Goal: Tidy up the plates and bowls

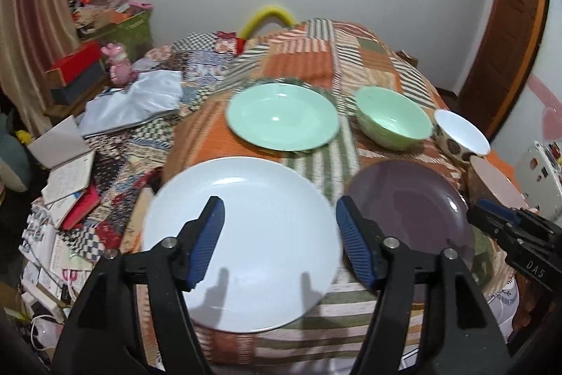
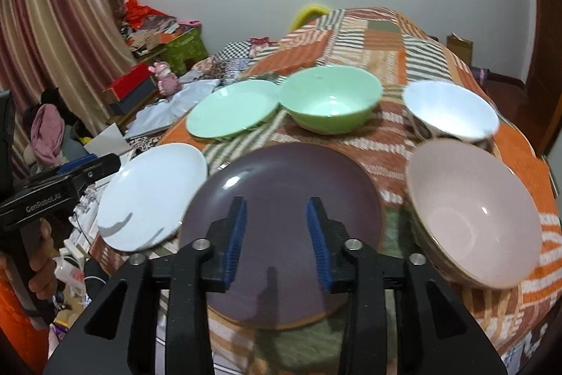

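From the left wrist view, the left claw (image 1: 280, 236) hangs above the white plate (image 1: 242, 241) with its jaws spread wide and nothing between them; the plate lies flat on the near left of the quilt-covered surface (image 1: 316, 58), glossy, shallow and unmarked. Beside it to the right lies the purple plate (image 1: 407, 199), and behind them stand a green plate (image 1: 282, 116), a green bowl (image 1: 393, 118) and a white spotted bowl (image 1: 460, 134). Nothing is stacked yet, so the step in hand looks like a first pick. To do it well, I would bring one finger under the plate's near rim and the other over it, then close gently, since a smooth flat plate will likely slip if pinched only at its lip. From the right wrist view, the right claw (image 2: 275, 234) is likewise open, though less widely, and holds nothing, poised over the purple plate (image 2: 281, 217), which is dark, glossy and rimmed in a lighter tone. The pink bowl (image 2: 474, 220) sits just to its right, seemingly nested on another bowl, with the white bowl (image 2: 451, 115) behind it. The soft quilt may let a rim sink, so lifting straight up seems wisest.
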Demonstrator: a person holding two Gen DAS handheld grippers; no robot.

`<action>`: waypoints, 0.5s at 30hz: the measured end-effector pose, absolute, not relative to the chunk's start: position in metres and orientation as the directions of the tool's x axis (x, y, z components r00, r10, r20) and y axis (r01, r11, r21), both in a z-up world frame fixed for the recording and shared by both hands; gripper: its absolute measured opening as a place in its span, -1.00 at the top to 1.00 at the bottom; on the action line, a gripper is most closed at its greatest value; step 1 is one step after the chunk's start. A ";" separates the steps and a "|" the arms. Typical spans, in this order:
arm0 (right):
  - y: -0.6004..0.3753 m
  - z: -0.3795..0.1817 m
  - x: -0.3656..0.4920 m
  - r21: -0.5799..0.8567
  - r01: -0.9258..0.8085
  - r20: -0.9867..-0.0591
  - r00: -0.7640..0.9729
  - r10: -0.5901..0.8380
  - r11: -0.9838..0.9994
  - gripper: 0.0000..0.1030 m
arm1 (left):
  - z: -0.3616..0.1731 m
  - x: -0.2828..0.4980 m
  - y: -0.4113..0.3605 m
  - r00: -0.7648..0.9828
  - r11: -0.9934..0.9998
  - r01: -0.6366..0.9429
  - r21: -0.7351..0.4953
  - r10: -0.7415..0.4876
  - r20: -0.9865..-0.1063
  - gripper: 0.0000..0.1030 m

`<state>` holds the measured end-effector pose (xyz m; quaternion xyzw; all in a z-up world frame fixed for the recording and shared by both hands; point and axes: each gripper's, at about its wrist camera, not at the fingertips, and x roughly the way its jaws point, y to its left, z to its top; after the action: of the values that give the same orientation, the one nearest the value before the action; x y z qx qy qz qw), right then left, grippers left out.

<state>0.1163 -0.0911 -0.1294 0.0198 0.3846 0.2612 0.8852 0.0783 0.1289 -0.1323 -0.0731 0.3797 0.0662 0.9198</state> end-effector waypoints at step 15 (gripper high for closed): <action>-0.024 -0.130 0.139 0.207 -0.563 -0.687 0.499 0.529 0.800 -0.10 | -0.153 0.063 0.217 0.622 0.923 -0.370 -0.109 0.158 -0.767 -0.40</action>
<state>0.1386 -0.0237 -0.1301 -0.0219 0.3890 0.3153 0.8654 0.0629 0.2174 -0.1531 -0.1292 0.4090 0.1481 0.8911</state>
